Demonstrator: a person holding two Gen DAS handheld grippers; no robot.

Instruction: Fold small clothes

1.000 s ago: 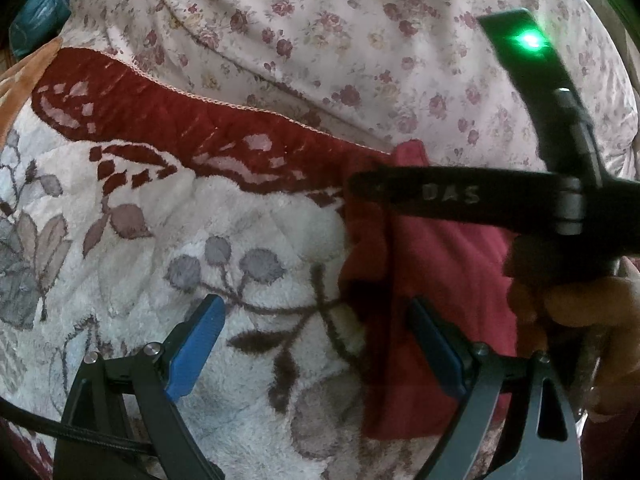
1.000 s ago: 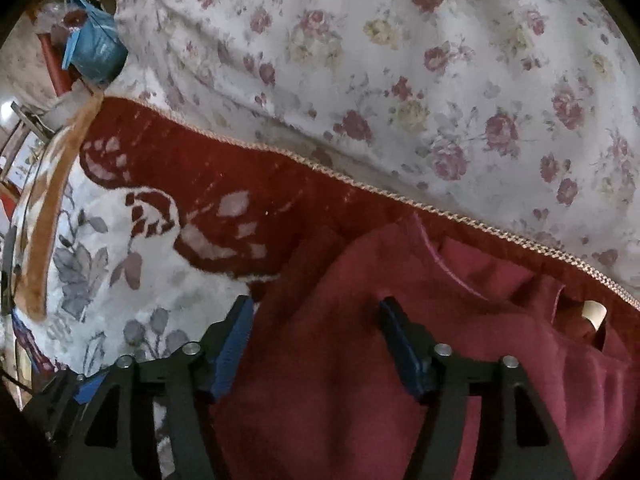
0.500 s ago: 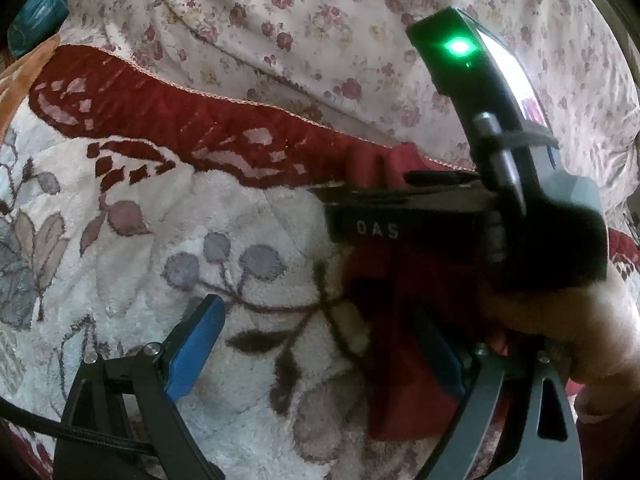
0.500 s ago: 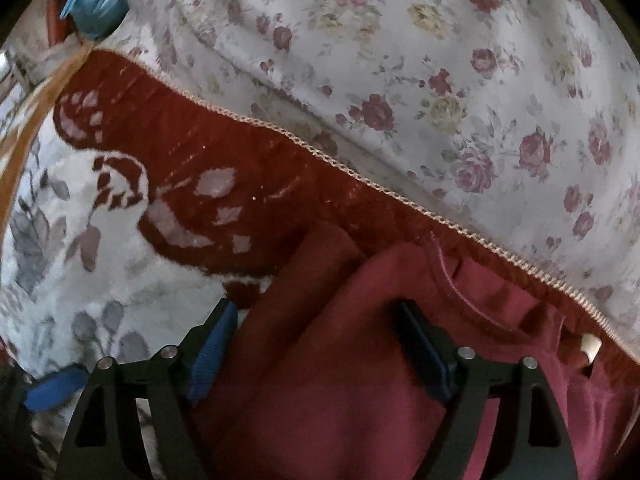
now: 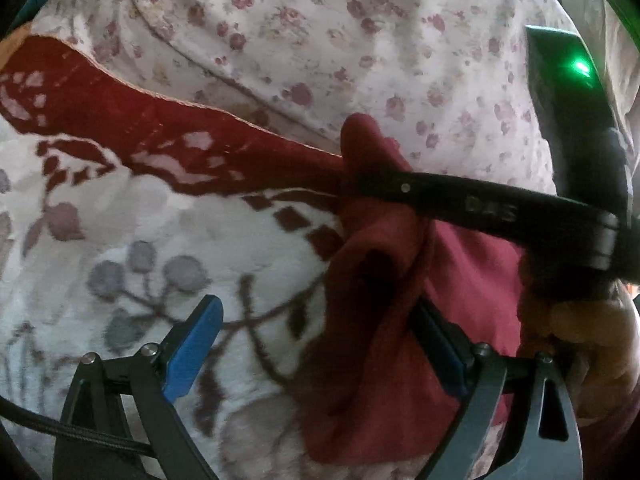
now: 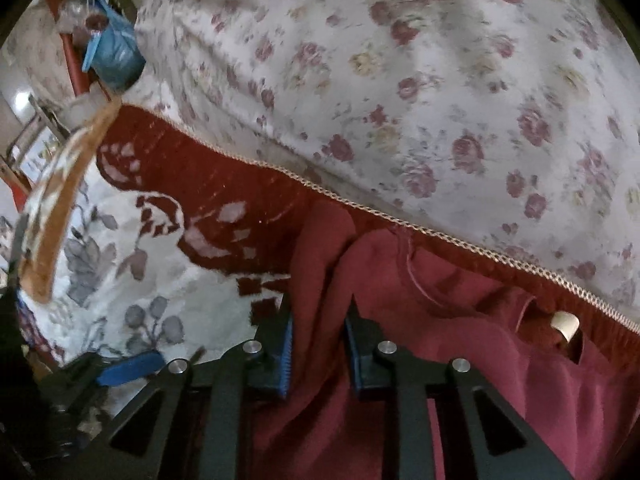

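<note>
A small maroon garment (image 6: pixel 460 360) lies on a fleece blanket (image 5: pixel 160 240) printed with leaves. My right gripper (image 6: pixel 320 336) points down at its left edge. Its jaws are closing, and the blue pads press on a raised fold of the cloth between them. In the left wrist view the same right gripper (image 5: pixel 356 178) reaches in from the right and the pinched cloth (image 5: pixel 372 264) stands up around its tip. My left gripper (image 5: pixel 316 350) stays open wide low in front. The garment's edge drapes over its right finger and the left pad (image 5: pixel 192 352) is over bare blanket.
A pale rose-print quilt (image 5: pixel 360 40) rises behind the blanket's dark red border (image 5: pixel 140 136). A hand (image 5: pixel 580 340) holds the right gripper's handle. A blue bag (image 6: pixel 116 56) and clutter sit far left beyond the bed. A white label (image 6: pixel 564 324) shows inside the garment's neck.
The right gripper's jaws went from wide apart to pinched on a fold of the maroon garment, which has bunched upward. The left gripper has kept its place and stayed open.
</note>
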